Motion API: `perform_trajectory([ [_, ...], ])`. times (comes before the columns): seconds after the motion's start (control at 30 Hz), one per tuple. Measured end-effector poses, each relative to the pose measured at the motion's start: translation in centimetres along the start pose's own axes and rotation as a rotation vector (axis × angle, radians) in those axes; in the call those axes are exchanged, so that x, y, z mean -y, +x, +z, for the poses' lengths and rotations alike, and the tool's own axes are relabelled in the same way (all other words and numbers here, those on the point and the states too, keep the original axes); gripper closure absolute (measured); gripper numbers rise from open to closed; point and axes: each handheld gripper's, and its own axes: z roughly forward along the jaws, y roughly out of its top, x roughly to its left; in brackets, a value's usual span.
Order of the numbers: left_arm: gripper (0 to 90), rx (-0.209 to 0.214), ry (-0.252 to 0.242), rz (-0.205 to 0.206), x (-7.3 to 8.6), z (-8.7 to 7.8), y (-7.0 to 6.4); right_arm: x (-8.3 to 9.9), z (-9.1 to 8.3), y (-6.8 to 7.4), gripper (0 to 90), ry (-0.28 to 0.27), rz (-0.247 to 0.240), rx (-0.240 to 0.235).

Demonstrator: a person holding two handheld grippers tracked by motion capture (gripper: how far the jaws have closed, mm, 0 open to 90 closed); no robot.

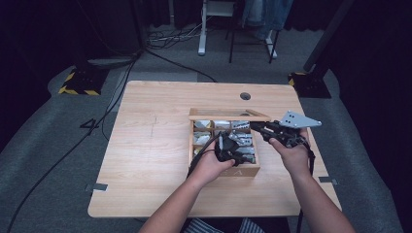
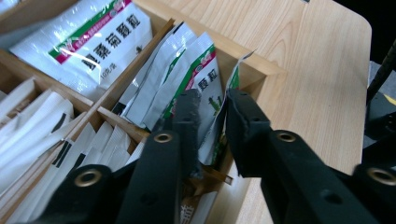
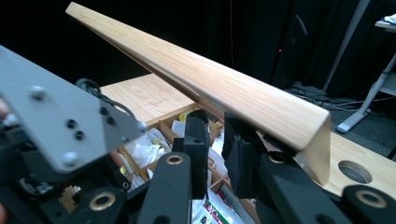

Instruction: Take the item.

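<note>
A wooden box (image 1: 243,171) with several compartments of white and green sachets stands on the table, its lid (image 1: 223,114) raised at the far side. My left gripper (image 1: 243,155) reaches into the near right compartment. In the left gripper view, my left gripper (image 2: 214,100) stands open with its jaws on either side of an upright sachet (image 2: 212,114). My right gripper (image 1: 253,127) is at the right end of the lid. In the right gripper view, my right gripper (image 3: 215,119) sits under the lid (image 3: 224,88), its jaws a narrow gap apart with nothing between them. The lid's edge lies against the right jaw.
The box sits right of centre on a light wooden table (image 1: 150,145) with a round cable hole (image 1: 245,96) near the far edge. A larger sachet (image 2: 88,46) lies flat in a far compartment. Black stands, cables and a white desk leg (image 1: 201,29) are on the floor beyond.
</note>
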Motion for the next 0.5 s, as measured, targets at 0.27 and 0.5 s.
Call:
perform_trajectory([
  [0.27,87.5,-0.004,0.018,0.025,-0.11,0.51,-0.28,0.01,-0.01,-0.04,80.2,0.0,0.002,-0.003],
  [0.5,88.4,-0.009,-0.012,0.052,-0.16,-0.09,-0.66,-0.01,-0.01,-0.05,80.0,0.001,0.001,-0.004],
])
